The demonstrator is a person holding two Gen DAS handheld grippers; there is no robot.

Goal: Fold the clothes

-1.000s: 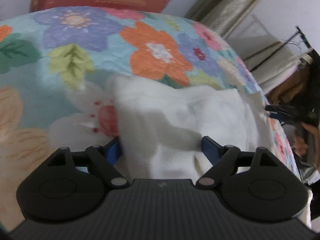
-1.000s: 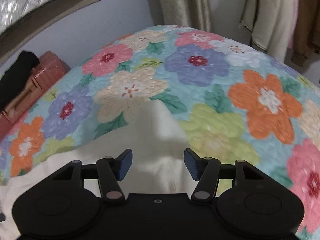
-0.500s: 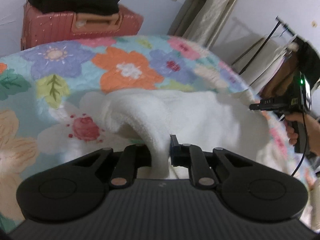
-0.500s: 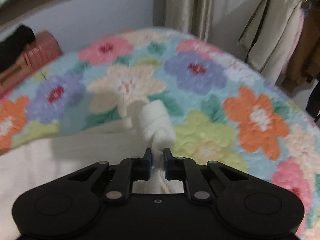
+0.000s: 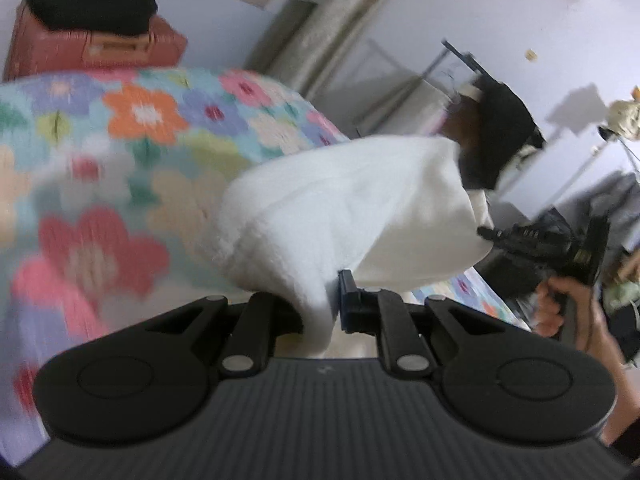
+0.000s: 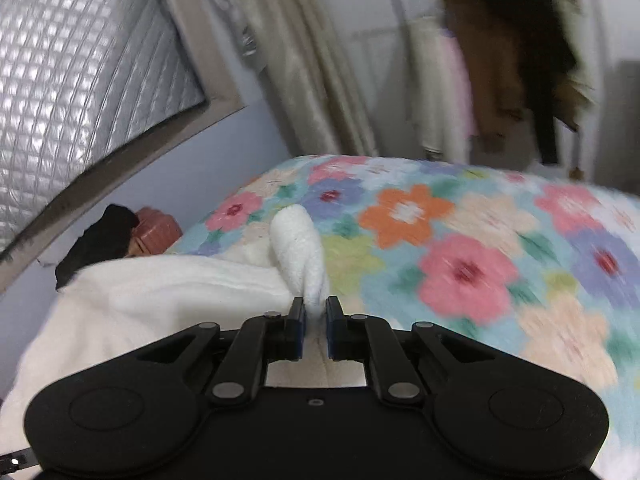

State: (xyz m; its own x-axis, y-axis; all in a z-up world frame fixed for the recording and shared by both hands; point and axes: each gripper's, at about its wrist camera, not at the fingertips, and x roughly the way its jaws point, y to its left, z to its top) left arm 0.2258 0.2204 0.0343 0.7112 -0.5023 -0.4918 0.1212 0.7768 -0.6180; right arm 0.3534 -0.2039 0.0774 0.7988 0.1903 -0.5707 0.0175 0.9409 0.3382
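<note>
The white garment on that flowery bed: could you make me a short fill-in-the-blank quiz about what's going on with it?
1. The left gripper is shut on the ____ garment.
2. The right gripper pinches the same garment above a bedspread printed with ____.
3. A black bundle lies on top of a red ____.

Missing words: white; flowers; suitcase

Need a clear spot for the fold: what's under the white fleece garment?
The floral quilt lies under the white fleece garment, which both grippers have pinched and lifted. The part of the quilt beneath the draped fabric is covered, so anything lying there cannot be seen.
</note>
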